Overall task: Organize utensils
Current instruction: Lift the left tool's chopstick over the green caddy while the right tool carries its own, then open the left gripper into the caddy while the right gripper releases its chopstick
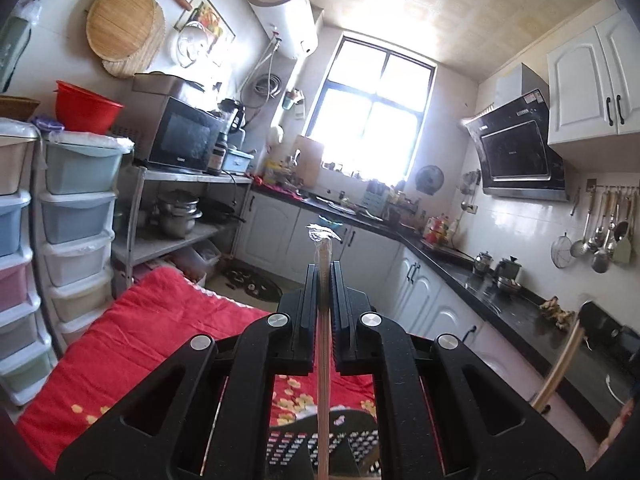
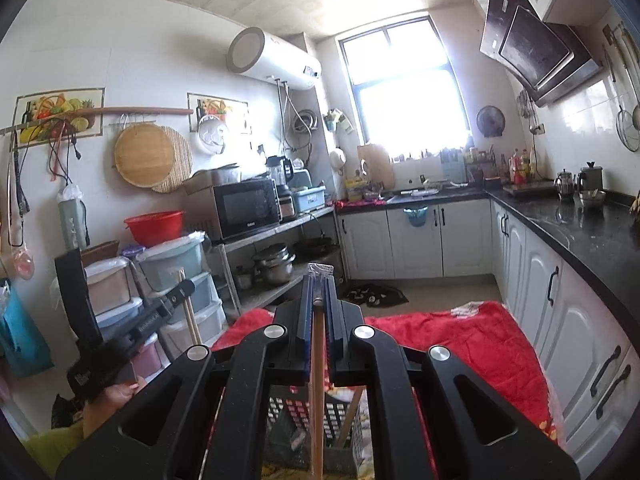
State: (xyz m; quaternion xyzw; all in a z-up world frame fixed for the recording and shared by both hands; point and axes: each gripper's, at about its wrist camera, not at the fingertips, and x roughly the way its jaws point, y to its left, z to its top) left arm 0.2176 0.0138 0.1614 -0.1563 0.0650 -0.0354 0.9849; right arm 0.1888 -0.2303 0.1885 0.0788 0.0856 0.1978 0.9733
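Both utensils' lower ends run out of frame. The left claw (image 1: 325, 276) is clamped on a plastic-wrapped chopstick pair (image 1: 323, 320); the right claw (image 2: 319, 292) pinches a wrapped wooden stick (image 2: 317, 380), above a near perforated basket (image 2: 340, 412) on red cloth (image 2: 472, 344).

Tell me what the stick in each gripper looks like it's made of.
Left gripper stick: pale, matte, probably bamboo or light wood, its tip in clear crinkly plastic. Right gripper stick: warmer brown, smooth, likely wood, also plastic-wrapped.
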